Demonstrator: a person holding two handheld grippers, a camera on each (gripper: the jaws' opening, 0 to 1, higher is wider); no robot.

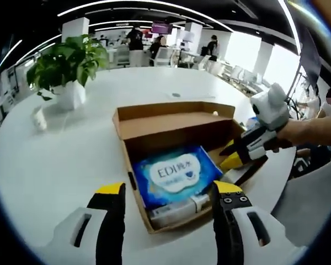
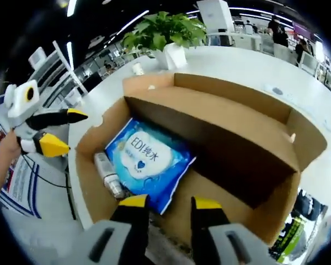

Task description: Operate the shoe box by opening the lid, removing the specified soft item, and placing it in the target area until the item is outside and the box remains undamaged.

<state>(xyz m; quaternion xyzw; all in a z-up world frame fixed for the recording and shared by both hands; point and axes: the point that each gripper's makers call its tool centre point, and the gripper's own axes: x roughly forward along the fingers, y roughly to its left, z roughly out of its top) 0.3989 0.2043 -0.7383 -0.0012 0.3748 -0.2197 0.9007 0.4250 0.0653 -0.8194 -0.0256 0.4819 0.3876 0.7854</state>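
Open box (image 1: 174, 124) on white worktop (image 1: 60, 165), lid up, blue pack (image 1: 176, 175) inside beside a small bottle (image 1: 179, 208), left tongs (image 1: 168, 190) wide apart and empty before it, right tongs (image 2: 170, 203) narrowly parted, empty, over the box's near wall, potted plant (image 1: 69, 69) beyond.

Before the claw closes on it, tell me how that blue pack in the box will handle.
The blue pack looks like a soft, glossy film pouch, so it will probably sag and may slip between the jaws. It lies flat and looks thin, so likely light. The small bottle beside it seems to touch it and may roll if dragged.
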